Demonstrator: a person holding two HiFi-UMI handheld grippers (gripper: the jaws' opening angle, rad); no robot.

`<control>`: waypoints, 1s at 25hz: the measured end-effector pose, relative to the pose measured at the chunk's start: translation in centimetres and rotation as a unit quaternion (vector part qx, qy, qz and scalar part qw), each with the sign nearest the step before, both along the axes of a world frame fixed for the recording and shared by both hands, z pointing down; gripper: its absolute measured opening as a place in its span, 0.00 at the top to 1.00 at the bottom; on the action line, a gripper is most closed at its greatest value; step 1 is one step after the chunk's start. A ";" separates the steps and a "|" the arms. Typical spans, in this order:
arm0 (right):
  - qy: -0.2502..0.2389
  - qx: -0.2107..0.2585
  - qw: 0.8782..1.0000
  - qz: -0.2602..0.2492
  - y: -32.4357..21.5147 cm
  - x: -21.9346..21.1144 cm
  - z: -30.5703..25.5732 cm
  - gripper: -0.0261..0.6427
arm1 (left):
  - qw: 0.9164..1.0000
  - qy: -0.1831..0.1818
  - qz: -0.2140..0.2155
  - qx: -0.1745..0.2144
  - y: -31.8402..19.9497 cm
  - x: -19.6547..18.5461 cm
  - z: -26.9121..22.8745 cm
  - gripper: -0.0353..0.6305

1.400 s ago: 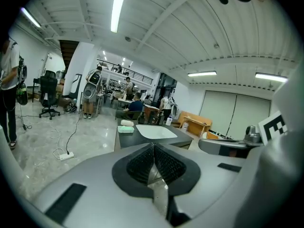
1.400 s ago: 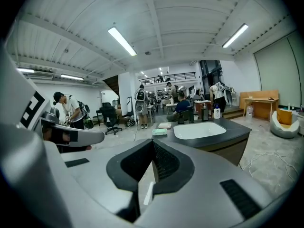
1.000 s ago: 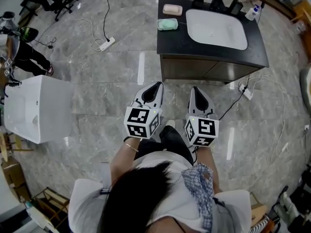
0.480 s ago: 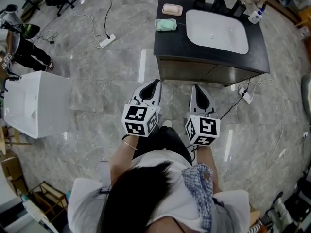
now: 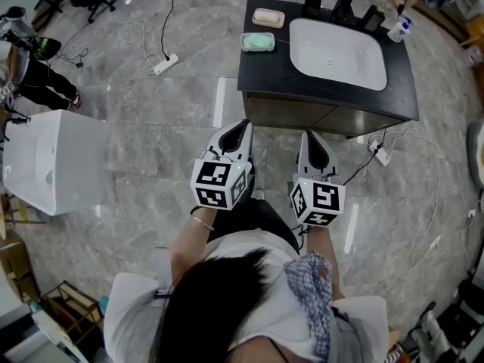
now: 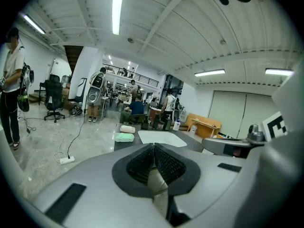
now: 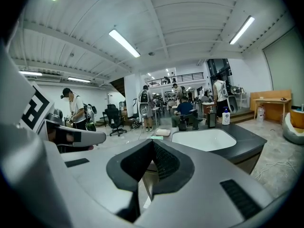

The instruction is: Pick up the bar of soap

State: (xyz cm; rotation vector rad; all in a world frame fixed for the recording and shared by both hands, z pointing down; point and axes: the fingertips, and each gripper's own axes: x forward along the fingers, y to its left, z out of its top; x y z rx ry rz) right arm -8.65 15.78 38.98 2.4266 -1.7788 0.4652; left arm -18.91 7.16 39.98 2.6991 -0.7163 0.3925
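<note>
Pink bar of soap [image 5: 268,17] sits on the black counter [image 5: 265,74], far left corner, too small to detail; we hold left gripper [image 5: 243,128] and right gripper [image 5: 311,138] closed, empty, well short.

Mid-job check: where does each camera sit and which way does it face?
Head view: on the person's head, facing steeply down at floor and counter; shows hair, shoulders, left gripper, right gripper.
Left gripper view: on the left gripper, along its shut jaws toward the counter; right gripper at right edge.
Right gripper view: on the right gripper, along its shut jaws toward the basin; left gripper at left edge.
Shared: the counter, in all three.
</note>
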 end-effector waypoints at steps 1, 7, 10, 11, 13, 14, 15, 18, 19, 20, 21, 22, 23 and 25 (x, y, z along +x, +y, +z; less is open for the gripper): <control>0.002 0.000 1.000 0.003 -0.3 0.3 0.0 0.94 | 1.000 0.002 0.001 0.002 -0.4 0.3 -0.1 0.93; 0.011 -0.001 1.000 0.001 -3.0 2.0 -0.1 0.94 | 1.000 0.008 0.002 0.001 -3.0 2.5 0.2 0.93; 0.020 -0.008 1.000 -0.004 -4.7 3.0 0.0 0.94 | 1.000 0.009 0.004 0.002 -4.6 3.7 0.0 0.93; 0.020 -0.010 1.000 -0.003 -5.2 3.4 0.0 0.94 | 1.000 0.008 0.005 0.002 -5.1 4.1 0.0 0.93; 0.011 -0.008 1.000 0.000 -6.3 4.0 0.0 0.94 | 1.000 0.006 0.007 0.001 -6.3 4.7 0.1 0.93; 0.007 -0.007 1.000 0.000 -7.0 4.3 0.0 0.94 | 1.000 0.005 0.008 0.000 -6.9 5.0 0.1 0.93; 0.007 -0.008 1.000 0.001 -7.7 4.6 0.0 0.94 | 1.000 0.005 0.009 0.000 -7.6 5.4 0.1 0.93; 0.009 -0.011 1.000 -0.002 -9.7 5.3 0.0 0.94 | 1.000 0.005 0.012 -0.002 -9.4 6.3 0.0 0.93; 0.009 -0.011 1.000 -0.002 -10.3 5.5 -0.1 0.94 | 1.000 0.005 0.013 -0.002 -10.0 6.5 0.0 0.93; 0.008 -0.011 1.000 -0.001 -11.0 5.7 -0.1 0.94 | 1.000 0.004 0.015 -0.002 -10.5 6.7 0.0 0.93; 0.008 -0.012 1.000 -0.001 -11.6 5.9 -0.2 0.94 | 1.000 0.004 0.016 -0.003 -11.1 6.9 -0.1 0.93; 0.008 -0.013 1.000 0.000 -12.1 6.1 -0.2 0.94 | 1.000 0.003 0.016 -0.003 -11.6 7.1 0.0 0.93; 0.010 -0.014 1.000 0.003 -12.6 6.3 -0.2 0.94 | 1.000 0.002 0.016 -0.005 -12.2 7.4 0.0 0.93; 0.017 -0.019 1.000 0.013 -13.2 6.9 -0.2 0.94 | 1.000 0.002 0.019 -0.009 -13.0 7.9 0.1 0.93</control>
